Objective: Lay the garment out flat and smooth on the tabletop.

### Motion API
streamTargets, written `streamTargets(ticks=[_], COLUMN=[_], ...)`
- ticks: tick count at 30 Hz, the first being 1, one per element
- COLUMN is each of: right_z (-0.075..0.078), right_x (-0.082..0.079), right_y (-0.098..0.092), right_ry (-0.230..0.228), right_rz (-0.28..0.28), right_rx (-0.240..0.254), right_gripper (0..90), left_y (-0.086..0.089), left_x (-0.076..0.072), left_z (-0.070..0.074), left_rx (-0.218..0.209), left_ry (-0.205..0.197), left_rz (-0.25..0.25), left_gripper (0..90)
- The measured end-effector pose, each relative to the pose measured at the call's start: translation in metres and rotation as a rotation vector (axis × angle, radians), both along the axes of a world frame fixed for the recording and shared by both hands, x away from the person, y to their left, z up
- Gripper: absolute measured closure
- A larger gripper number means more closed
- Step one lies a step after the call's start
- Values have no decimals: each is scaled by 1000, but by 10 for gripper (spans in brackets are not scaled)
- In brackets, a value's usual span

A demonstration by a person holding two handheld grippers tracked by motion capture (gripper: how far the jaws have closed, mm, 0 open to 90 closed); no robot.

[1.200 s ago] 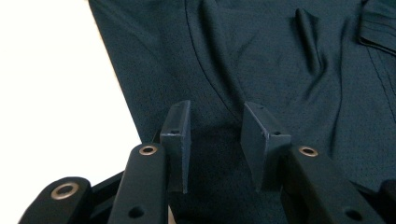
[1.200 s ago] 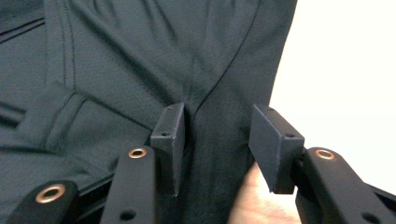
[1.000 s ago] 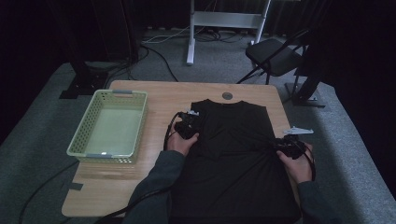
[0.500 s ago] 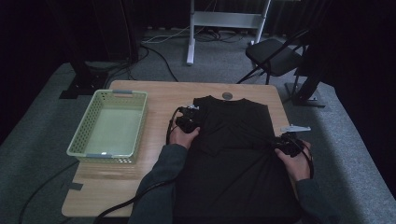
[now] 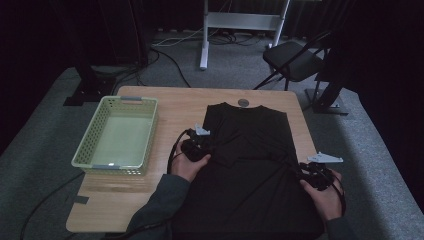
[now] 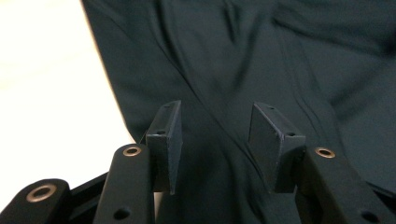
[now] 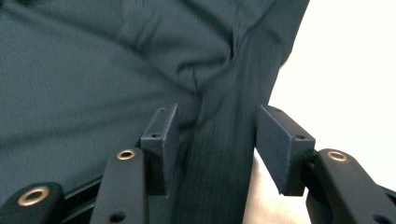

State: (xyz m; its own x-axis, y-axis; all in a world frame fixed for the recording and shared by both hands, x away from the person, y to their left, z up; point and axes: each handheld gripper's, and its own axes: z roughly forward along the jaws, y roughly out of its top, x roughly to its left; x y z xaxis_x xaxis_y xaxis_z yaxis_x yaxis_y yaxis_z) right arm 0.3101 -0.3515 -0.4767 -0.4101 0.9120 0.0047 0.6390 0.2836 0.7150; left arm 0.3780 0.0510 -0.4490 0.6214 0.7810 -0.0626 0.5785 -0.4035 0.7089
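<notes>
— Reaching in from the near edge, how do the hands sit?
— Left hand [image 5: 186,166] lies at the left edge of the black T-shirt [image 5: 250,165], forearm angled in from the bottom; its left gripper [image 5: 199,148] points across the cloth. Right hand [image 5: 324,197] sits at the shirt's right edge, with the right gripper [image 5: 315,175] aimed inward.
— And the jaws?
— Both pairs have just been opening. In the left gripper view the pads [image 6: 166,144] stand apart over shirt fabric, pressing nothing. In the right gripper view a fold of the shirt's edge runs between the parted pads [image 7: 280,144], not pinched.
— Where's the shirt?
— Spread flat on the wooden table [image 5: 175,105], sleeves folded in, well right of the green basket [image 5: 87,145]
</notes>
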Motion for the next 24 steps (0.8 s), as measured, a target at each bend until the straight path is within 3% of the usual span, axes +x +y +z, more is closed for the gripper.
streamTargets(ticks=[2, 7, 12, 24], right_z=[-4, -6, -7, -8], right_x=[-8, -19, -21, -14], right_y=[0, -2, -3, -5], right_ry=[5, -6, -9, -17], right_rz=[2, -7, -14, -47], right_rx=[-17, 0, 16, 48], right_gripper=[487, 484, 484, 494], left_y=[-1, -7, -10, -6], left_x=[-11, -23, -26, -29], left_z=[-3, -11, -16, -22], left_rx=[13, 58, 88, 108], left_ry=[-5, -14, -17, -13], left_rz=[-25, -47, -49, -42], left_gripper=[552, 552, 552, 554])
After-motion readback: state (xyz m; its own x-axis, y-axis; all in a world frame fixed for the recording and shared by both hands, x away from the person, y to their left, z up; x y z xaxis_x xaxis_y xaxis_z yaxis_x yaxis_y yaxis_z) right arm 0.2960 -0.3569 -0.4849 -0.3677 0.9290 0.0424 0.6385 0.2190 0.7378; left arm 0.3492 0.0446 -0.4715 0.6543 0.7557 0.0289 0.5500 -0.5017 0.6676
